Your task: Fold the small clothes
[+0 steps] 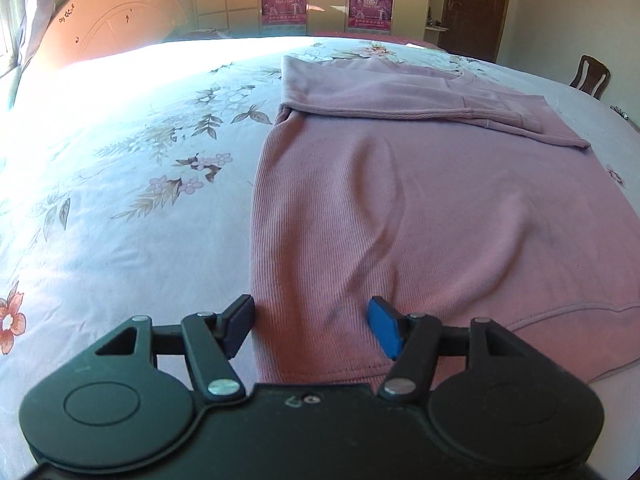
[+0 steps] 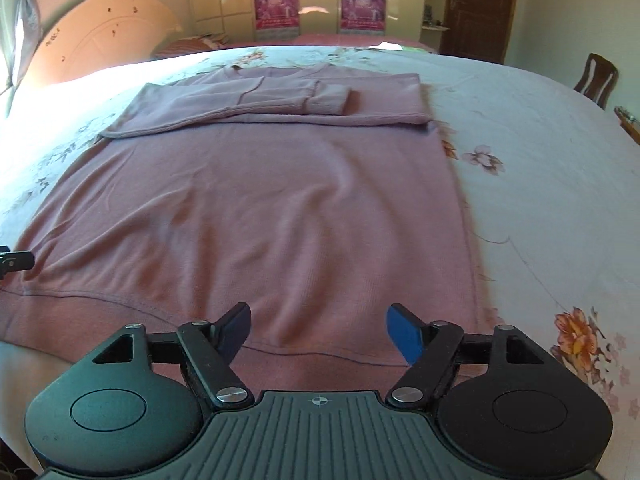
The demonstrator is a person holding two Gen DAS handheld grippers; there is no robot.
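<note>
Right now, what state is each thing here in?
Pink sweater: flat on the bed, sleeves folded across the chest, bottom half not yet folded.
Left gripper: fingers open, over the sweater's hem corner.
Right gripper: fingers open, over the hem.
Brown door: shut.

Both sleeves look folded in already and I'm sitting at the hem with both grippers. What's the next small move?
Probably close both on the hem. The left hand-held gripper and right hand-held gripper are open over the near hem of the pink sweater, one toward each corner. The sleeves lie folded across the top, so the bottom-to-top fold seems next.
</note>
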